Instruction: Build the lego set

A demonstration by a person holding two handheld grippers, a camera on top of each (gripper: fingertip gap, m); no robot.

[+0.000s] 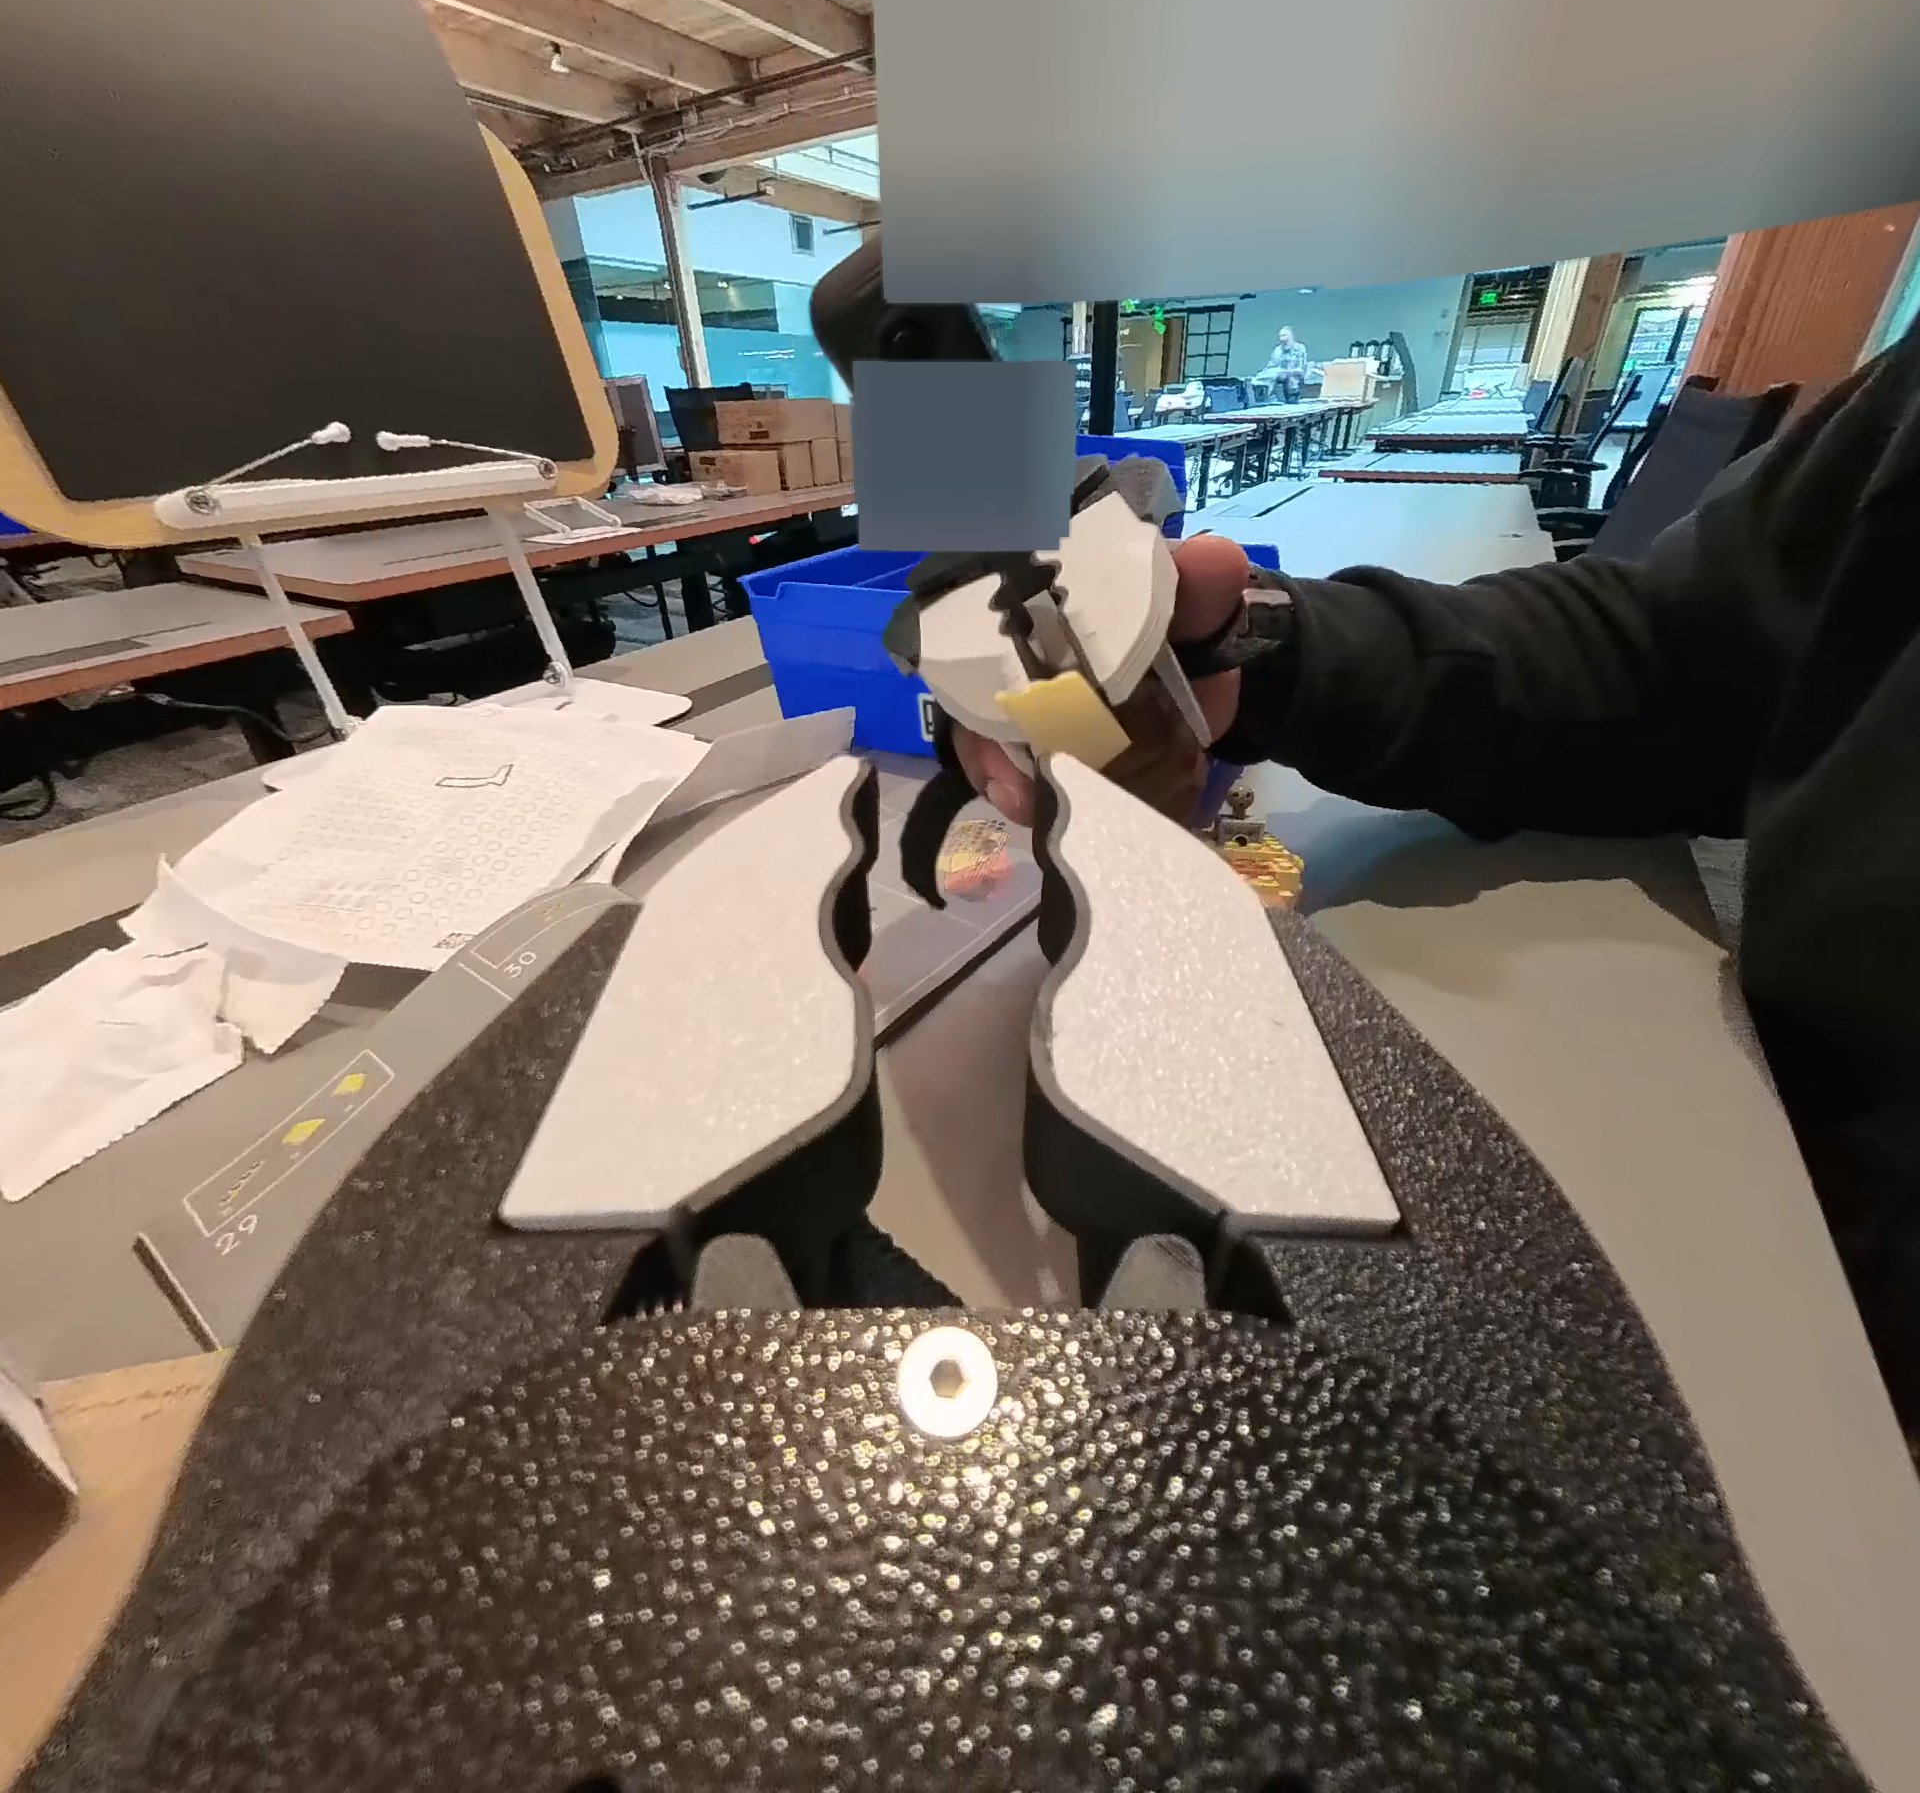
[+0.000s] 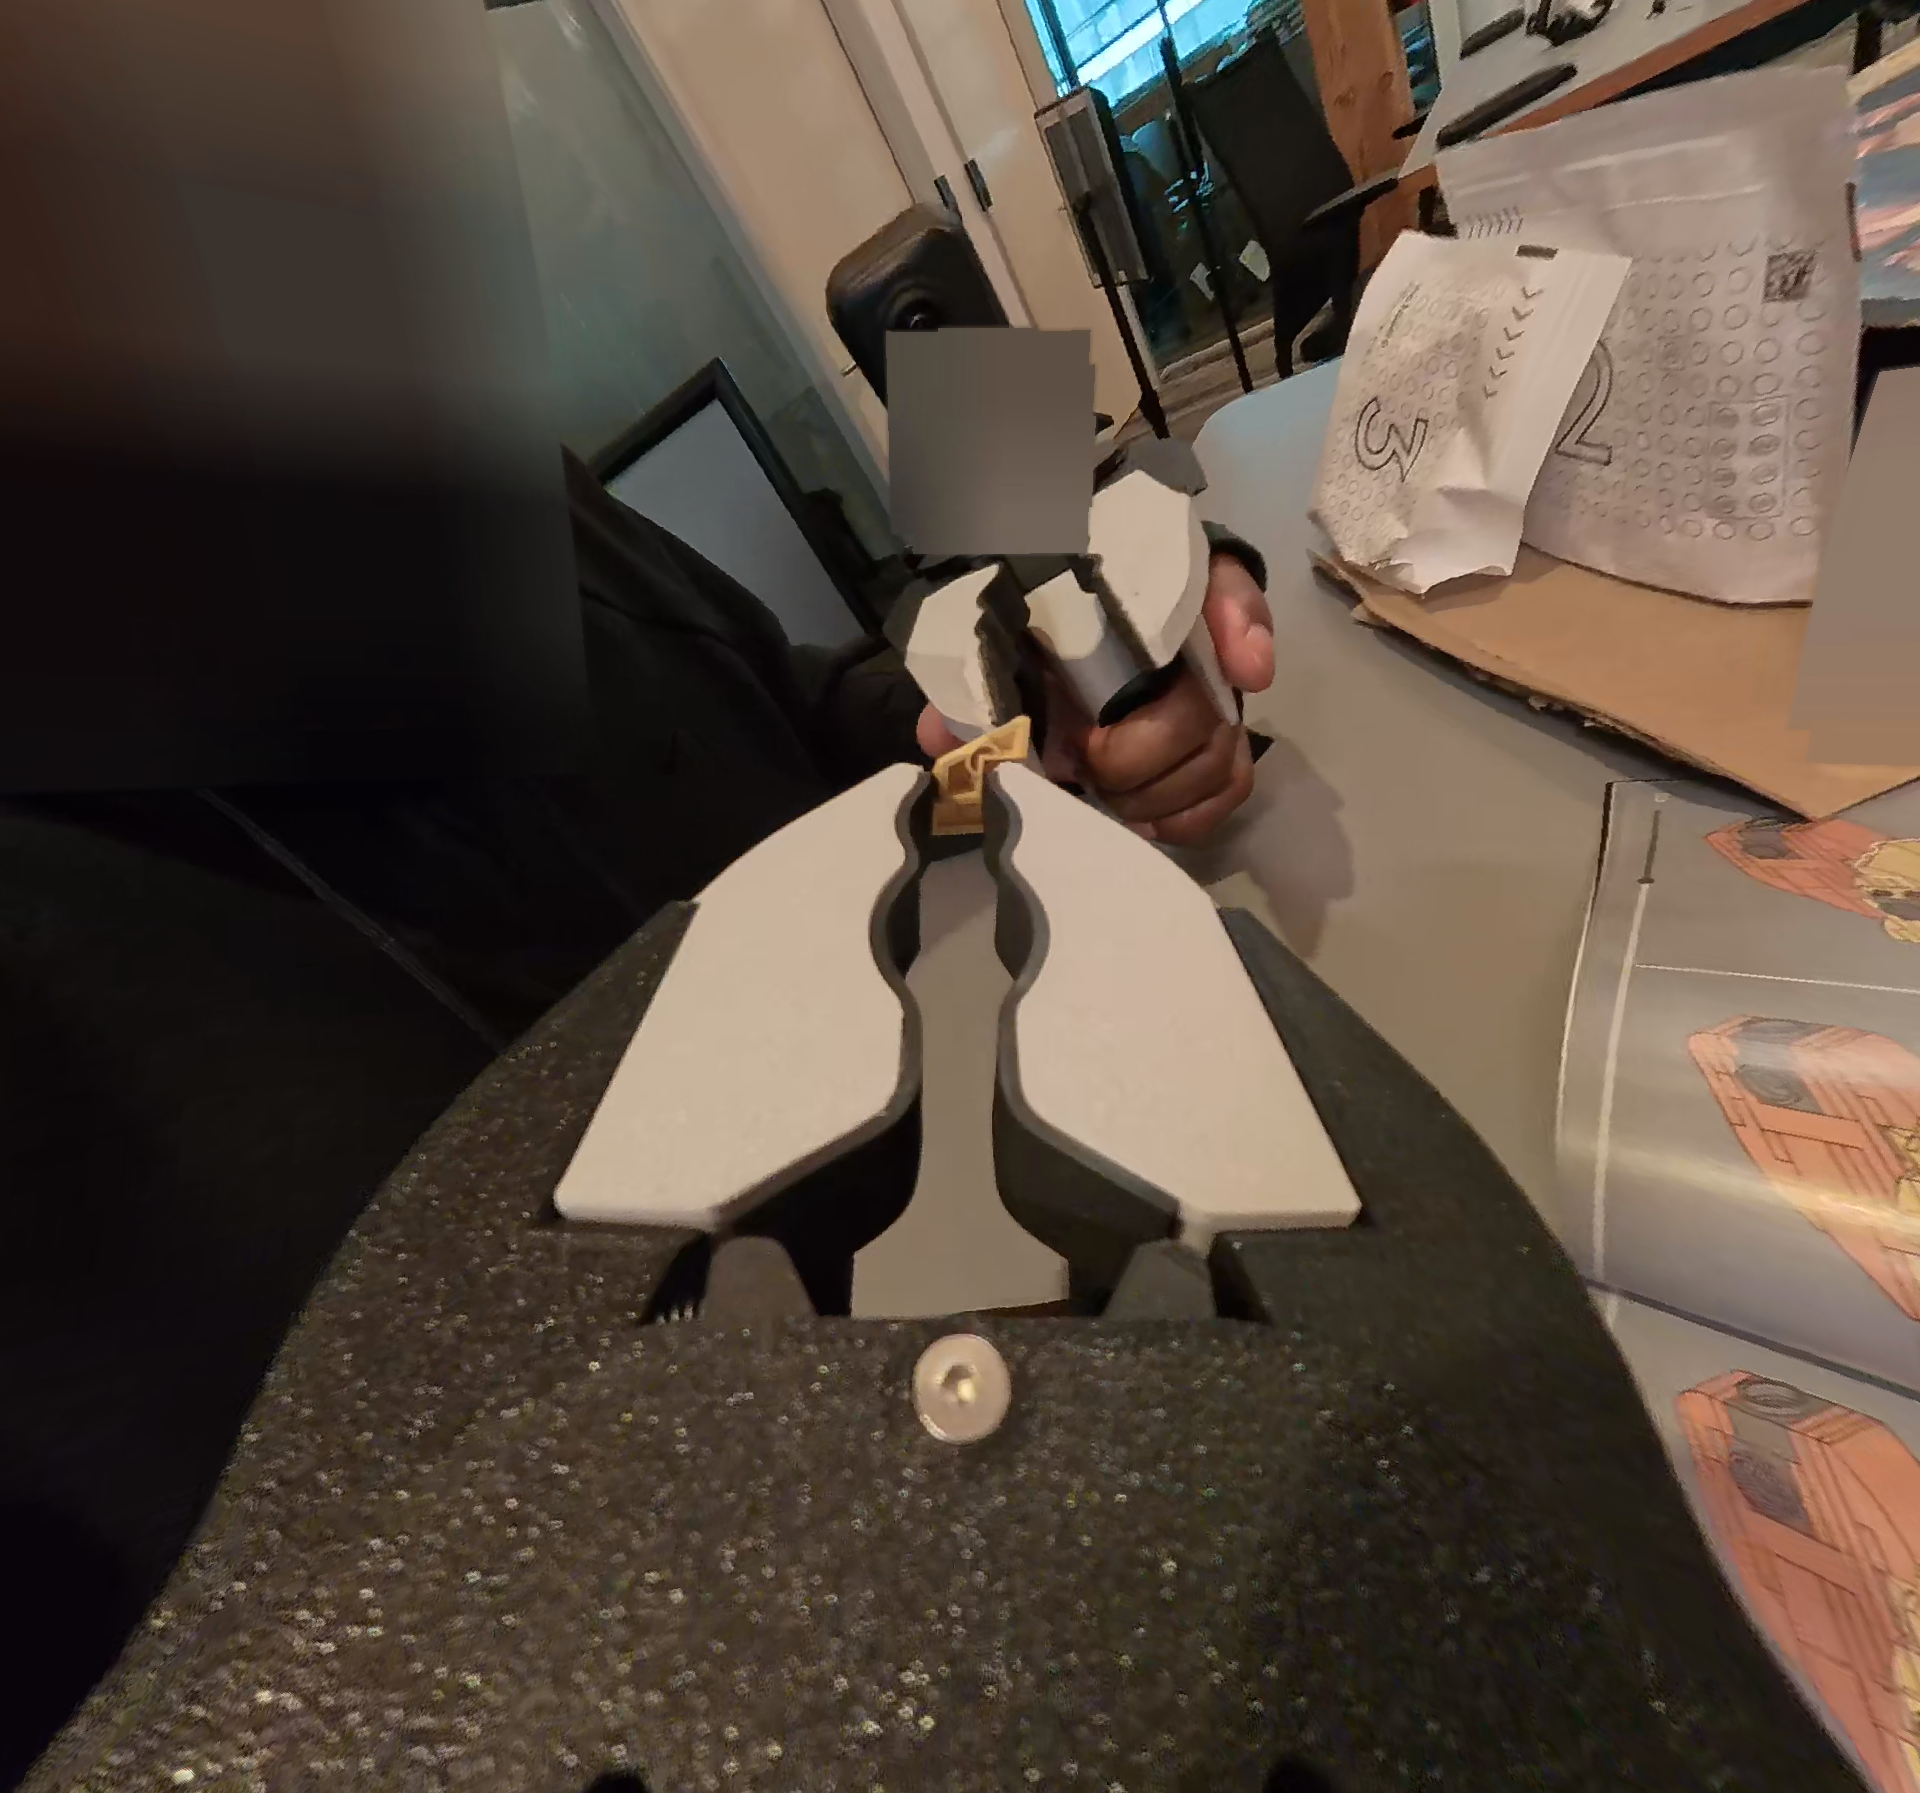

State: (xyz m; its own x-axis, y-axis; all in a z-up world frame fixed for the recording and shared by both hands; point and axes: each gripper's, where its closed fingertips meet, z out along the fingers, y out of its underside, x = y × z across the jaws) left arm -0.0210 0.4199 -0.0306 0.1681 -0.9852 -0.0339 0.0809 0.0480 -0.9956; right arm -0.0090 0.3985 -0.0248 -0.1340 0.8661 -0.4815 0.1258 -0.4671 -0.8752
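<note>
The right tongs (image 2: 971,798) are pinching a small tan plastic lego piece (image 2: 977,772); the left tongs (image 1: 956,808), at twelve o'clock, are standing wide, empty. Judged next: accepting it.

Tan lego piece (image 2: 977,773) pinched upright between right jaws.

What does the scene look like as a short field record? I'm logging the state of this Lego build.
left claw: open, holding nothing
right claw: shut on tan Lego piece
instruction booklet: lying open on grey table
white paper bags: standing on cardboard sheet
blue bin: on the table beyond both claws
</note>
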